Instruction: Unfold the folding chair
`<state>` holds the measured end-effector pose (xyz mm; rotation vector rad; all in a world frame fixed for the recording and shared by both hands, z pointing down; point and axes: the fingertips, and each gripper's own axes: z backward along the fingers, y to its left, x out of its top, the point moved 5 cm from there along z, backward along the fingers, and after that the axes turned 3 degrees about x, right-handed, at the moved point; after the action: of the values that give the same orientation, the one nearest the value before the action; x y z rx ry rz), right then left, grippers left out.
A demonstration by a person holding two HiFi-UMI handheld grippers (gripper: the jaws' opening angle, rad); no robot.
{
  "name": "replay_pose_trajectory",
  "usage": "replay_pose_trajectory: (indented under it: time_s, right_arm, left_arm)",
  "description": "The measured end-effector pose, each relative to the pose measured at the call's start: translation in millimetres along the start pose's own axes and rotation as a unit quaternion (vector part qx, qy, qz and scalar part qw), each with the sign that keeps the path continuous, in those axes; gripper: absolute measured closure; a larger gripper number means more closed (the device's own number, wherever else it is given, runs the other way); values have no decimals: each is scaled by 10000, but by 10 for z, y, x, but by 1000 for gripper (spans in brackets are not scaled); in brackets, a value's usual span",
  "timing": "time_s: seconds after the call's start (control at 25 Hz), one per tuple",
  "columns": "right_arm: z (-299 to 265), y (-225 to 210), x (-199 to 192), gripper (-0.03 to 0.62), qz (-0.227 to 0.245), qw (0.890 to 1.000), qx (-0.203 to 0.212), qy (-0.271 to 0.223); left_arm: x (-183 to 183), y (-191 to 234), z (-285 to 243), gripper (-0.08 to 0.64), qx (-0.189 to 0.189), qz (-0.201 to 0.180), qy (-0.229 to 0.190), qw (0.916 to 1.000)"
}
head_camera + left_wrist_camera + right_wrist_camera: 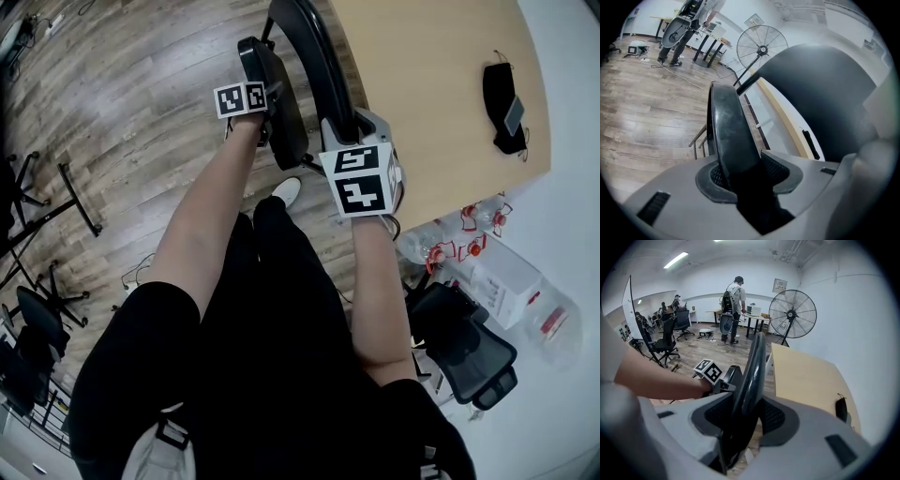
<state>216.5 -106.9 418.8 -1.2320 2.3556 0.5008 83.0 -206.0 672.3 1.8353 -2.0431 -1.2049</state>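
We have both grippers on the folding chair (314,56), which stands on the wooden floor (122,94) just beside the tabletop (441,84). The left gripper (740,174) has its jaws clamped on the rim of one black chair panel, on the side away from the tabletop. The right gripper (739,420) has its jaws clamped on the other curved black panel, nearer the tabletop. The two panels lie close together. A standing fan (792,314) is beyond.
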Motion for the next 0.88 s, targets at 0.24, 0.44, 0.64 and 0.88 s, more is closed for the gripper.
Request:
replay_pose_trajectory:
  time_s: [0.24,0.44,0.64,0.88]
  right_arm:
    - [-66,115,-10,426,-134,9999,-20,23]
    - [-136,251,-13,426,-137,9999,-16,86]
    - [-214,330,-27,426,-173,9996,-92,188]
    - [-322,398,-61,425,-257,9990,-179,319]
  left_arm:
    - [-74,408,235,405,-192,237,-12,9995]
    - [-150,783,395,403,-412,428,-8,9982]
    - [-217,1155,523,399,-616,569,114,9964]
    - [-328,1610,617,387,-666,695,214,9951]
